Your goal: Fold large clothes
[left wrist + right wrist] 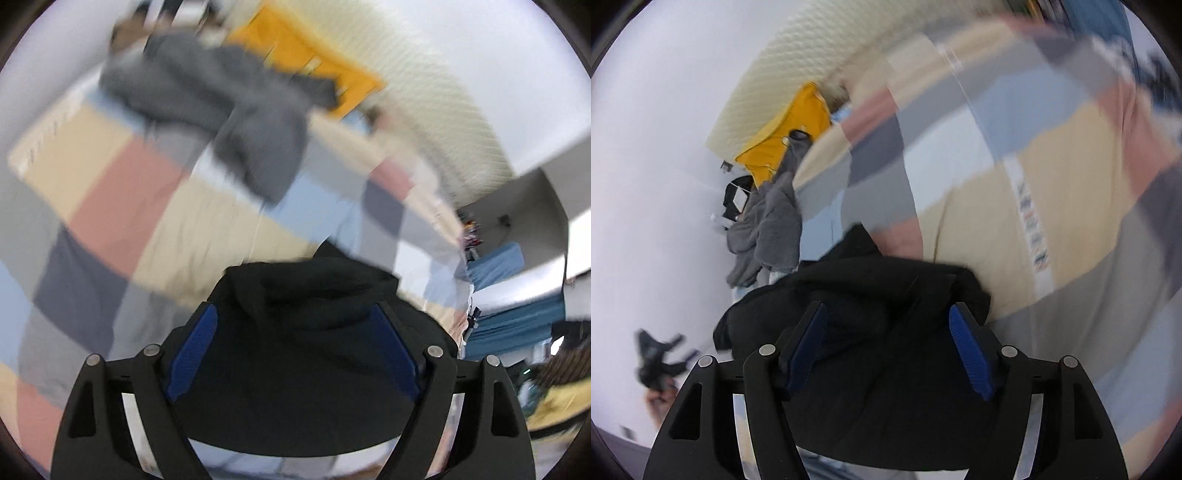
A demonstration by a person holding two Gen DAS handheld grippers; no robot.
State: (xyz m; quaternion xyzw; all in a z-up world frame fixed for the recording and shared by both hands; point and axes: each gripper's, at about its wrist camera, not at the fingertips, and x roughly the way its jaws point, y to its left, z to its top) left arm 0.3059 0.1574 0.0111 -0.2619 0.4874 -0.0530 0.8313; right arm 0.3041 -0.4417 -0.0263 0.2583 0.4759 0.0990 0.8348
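Note:
A black garment [303,332] fills the space between the blue pads of my left gripper [295,314], whose jaws stand wide apart around the bunched cloth. The same black garment [886,332] lies between the pads of my right gripper [888,314], also spread wide. Whether either gripper truly pinches the cloth is unclear. The garment hangs over a bed with a patchwork cover [147,206] of beige, pink, navy and light blue. Both views are motion-blurred.
A grey garment [229,110] lies crumpled on the bed, also in the right wrist view [768,229]. A yellow pillow [306,55] leans against a cream quilted headboard [424,85]. Blue fabric and clutter [509,314] stand beside the bed.

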